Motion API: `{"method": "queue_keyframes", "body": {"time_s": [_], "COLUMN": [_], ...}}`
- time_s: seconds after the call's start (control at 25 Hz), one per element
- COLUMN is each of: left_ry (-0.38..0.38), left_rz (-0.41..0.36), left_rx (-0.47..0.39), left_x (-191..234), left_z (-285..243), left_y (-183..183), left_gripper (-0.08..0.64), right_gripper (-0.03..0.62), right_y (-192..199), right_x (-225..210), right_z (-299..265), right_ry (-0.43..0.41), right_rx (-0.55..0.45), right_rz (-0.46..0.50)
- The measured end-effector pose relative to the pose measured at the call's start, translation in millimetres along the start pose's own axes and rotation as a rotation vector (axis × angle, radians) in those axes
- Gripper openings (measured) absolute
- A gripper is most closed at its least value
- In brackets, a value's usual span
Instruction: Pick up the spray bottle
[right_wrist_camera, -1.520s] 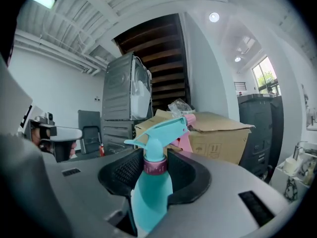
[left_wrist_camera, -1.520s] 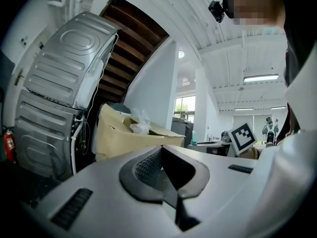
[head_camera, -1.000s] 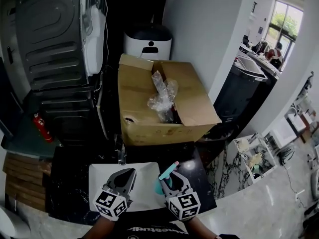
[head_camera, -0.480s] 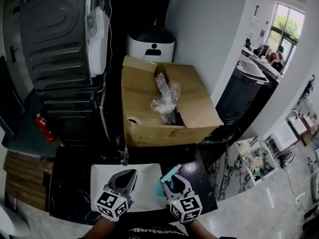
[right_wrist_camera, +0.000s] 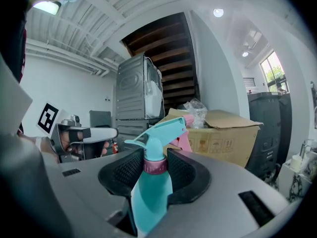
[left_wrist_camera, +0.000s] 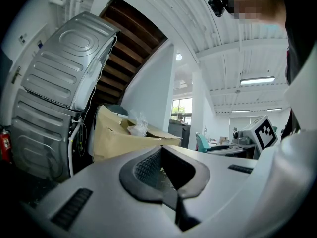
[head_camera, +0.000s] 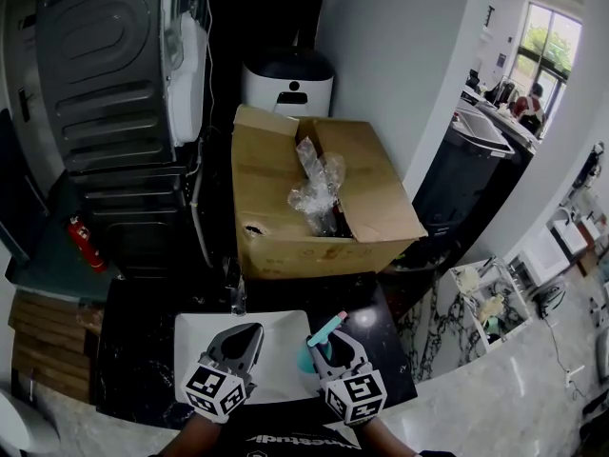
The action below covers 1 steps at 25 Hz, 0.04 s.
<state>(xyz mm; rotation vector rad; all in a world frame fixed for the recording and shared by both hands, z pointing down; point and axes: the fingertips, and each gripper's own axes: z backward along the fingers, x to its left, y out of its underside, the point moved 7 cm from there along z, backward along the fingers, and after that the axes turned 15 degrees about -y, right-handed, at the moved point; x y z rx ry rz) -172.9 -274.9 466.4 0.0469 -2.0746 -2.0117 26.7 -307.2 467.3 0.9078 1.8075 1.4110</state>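
Almost nothing has moved since a second ago: both grippers keep the same place low in front of the person, and only the head view has drifted a little, so the room sits slightly differently in it. The right gripper [right_wrist_camera: 154, 165] has its two dark pads pressed on the neck of the turquoise plastic spray bottle with the pink nozzle tip [right_wrist_camera: 151, 192], just at its dark red collar. The spray head stands above the jaws and the body hangs below them. In the head view this bottle [head_camera: 306, 357] is at the right edge of the white rectangular surface [head_camera: 281, 369]. I cannot tell from here whether its bottom is already free of what is under it. The left gripper [left_wrist_camera: 166, 175] is beside it with the jaws brought together and nothing between them, so it takes no part in the grip. I judge that the grasp is already made and that the step now is the lift itself, or holding the bottle after it. The next move, I think, calls for raising the right gripper straight up while keeping the pressure under the collar, so that the smooth neck does not slip. The bottle should also stay upright and clear of the big open brown cardboard box [head_camera: 285, 208] behind.
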Motion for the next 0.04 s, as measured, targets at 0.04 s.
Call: {"method": "queue_keyframes", "body": {"time_s": [0.04], "left_ry": [0.0], "left_rz": [0.0], "left_rx": [0.0], "left_x": [-0.1], "left_z": [-0.3], "left_y": [-0.1], "left_gripper": [0.015], "right_gripper": [0.178], "right_y": [1.1], "right_x": [-0.3], "right_z": [-0.2], "right_ry": [-0.001], "right_rx": [0.003], "right_rz": [-0.001]}}
